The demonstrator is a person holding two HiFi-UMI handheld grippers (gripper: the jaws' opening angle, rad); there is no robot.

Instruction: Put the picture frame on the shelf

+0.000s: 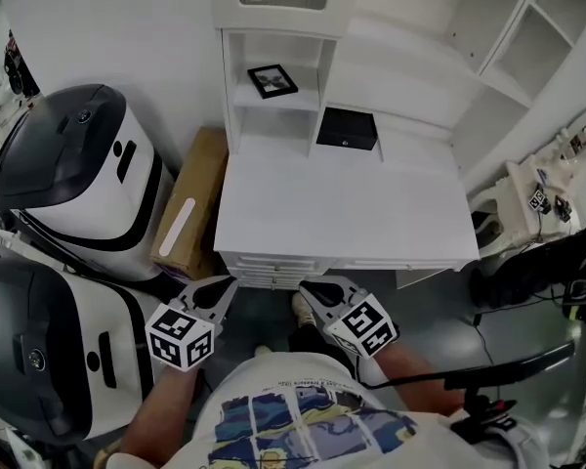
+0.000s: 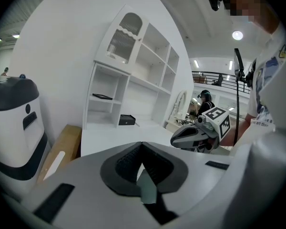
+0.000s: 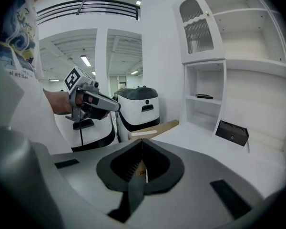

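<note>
The small black-bordered picture frame (image 1: 272, 80) lies flat on the low shelf (image 1: 303, 102) of the white cubby, well apart from both grippers. The left gripper (image 1: 223, 285) and right gripper (image 1: 309, 289) hover at the white desk's (image 1: 352, 213) front edge, jaws closed together and holding nothing. Reaching in with the jaws closed would likely shove the thin frame backward, and the narrow cubby walls could snag a gripper.

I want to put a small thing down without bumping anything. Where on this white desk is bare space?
The desk top is bare from its front edge back to the black box. The cubby floor below the picture frame also looks free. Crowded: left of the desk, with the cardboard box and two white machines.
</note>
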